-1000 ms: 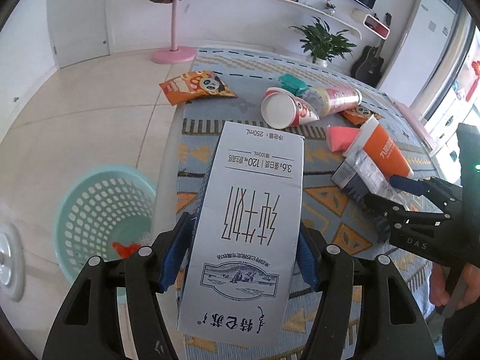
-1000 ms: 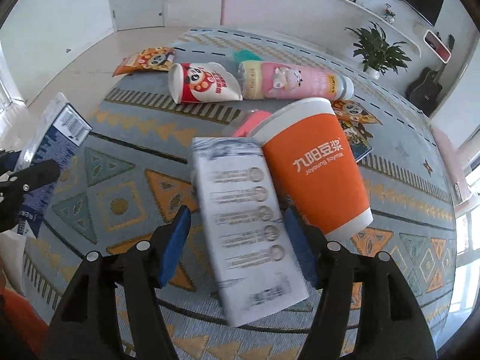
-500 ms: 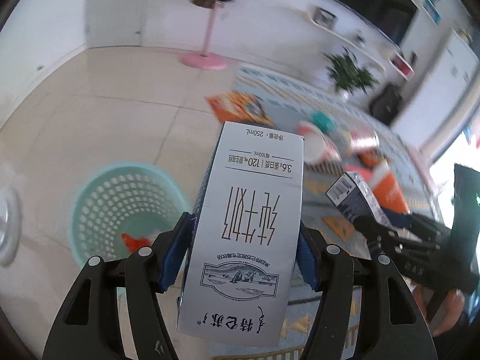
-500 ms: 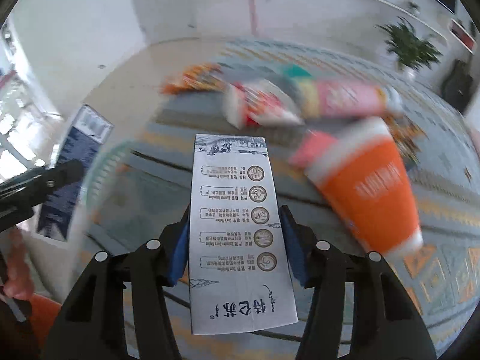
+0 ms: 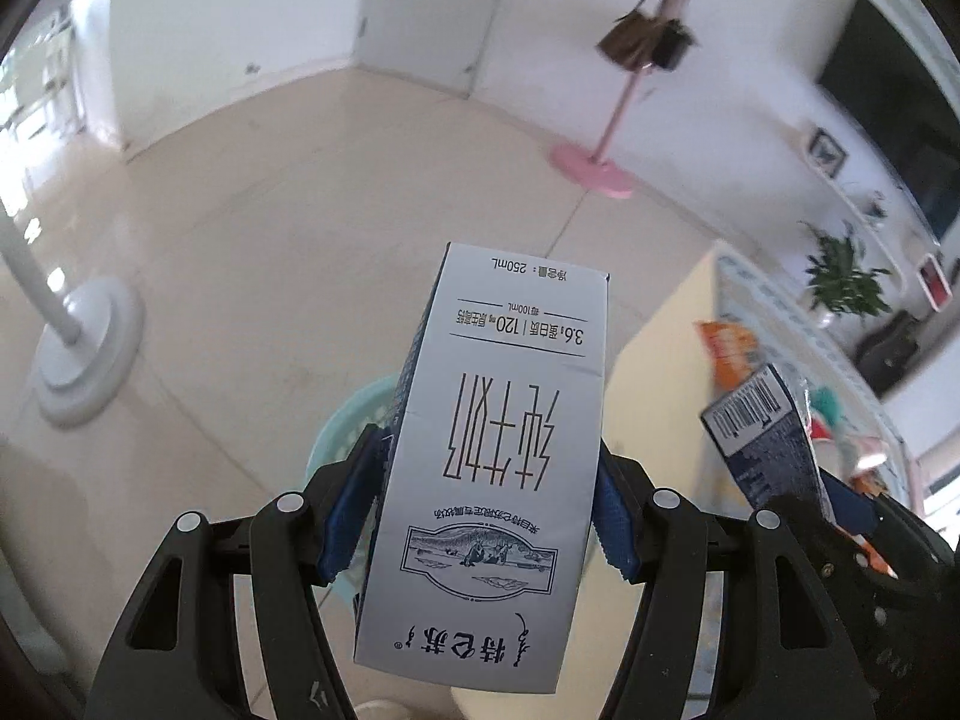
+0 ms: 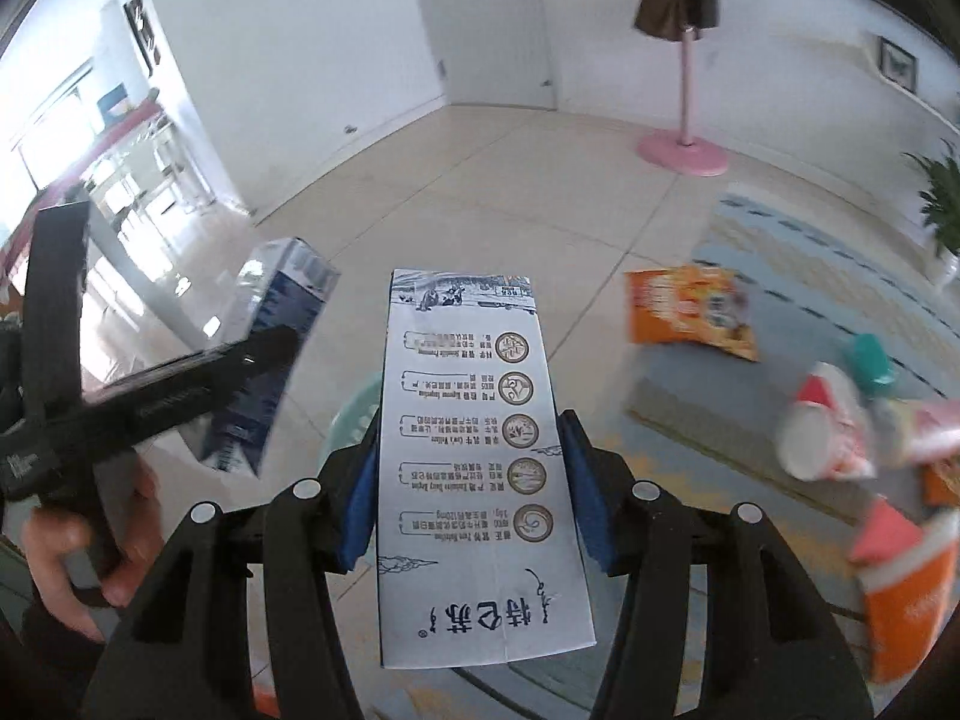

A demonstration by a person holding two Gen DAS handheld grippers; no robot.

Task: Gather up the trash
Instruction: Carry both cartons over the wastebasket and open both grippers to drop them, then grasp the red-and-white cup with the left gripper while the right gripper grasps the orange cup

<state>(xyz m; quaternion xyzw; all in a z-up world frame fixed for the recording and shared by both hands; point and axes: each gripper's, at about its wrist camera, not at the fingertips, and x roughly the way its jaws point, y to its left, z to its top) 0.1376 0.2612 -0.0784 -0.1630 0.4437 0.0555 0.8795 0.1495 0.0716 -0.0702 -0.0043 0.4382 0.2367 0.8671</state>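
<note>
My left gripper (image 5: pixel 486 498) is shut on a white milk carton (image 5: pixel 498 450) with black print, held above a teal plastic basket (image 5: pixel 354 414) that the carton mostly hides. My right gripper (image 6: pixel 468 480) is shut on a second white carton (image 6: pixel 474 450), also over the basket's rim (image 6: pixel 354 414). In the left wrist view the right gripper's carton (image 5: pixel 762 438) shows at the right. In the right wrist view the left gripper (image 6: pixel 180 384), its carton (image 6: pixel 270 324) and a hand (image 6: pixel 66 540) show at the left.
On the patterned rug (image 6: pixel 720 408) at the right lie an orange snack bag (image 6: pixel 684 312), a red-and-white cup (image 6: pixel 822 426), an orange cup (image 6: pixel 906 594) and a teal item (image 6: pixel 870 360). A pink coat stand (image 5: pixel 594 168) and a white stand base (image 5: pixel 84 348) rest on the tile floor.
Both grippers have swung left from the rug to over the basket. The right gripper has closed on its carton and lifted it off the rug. The left still grips its carton.
</note>
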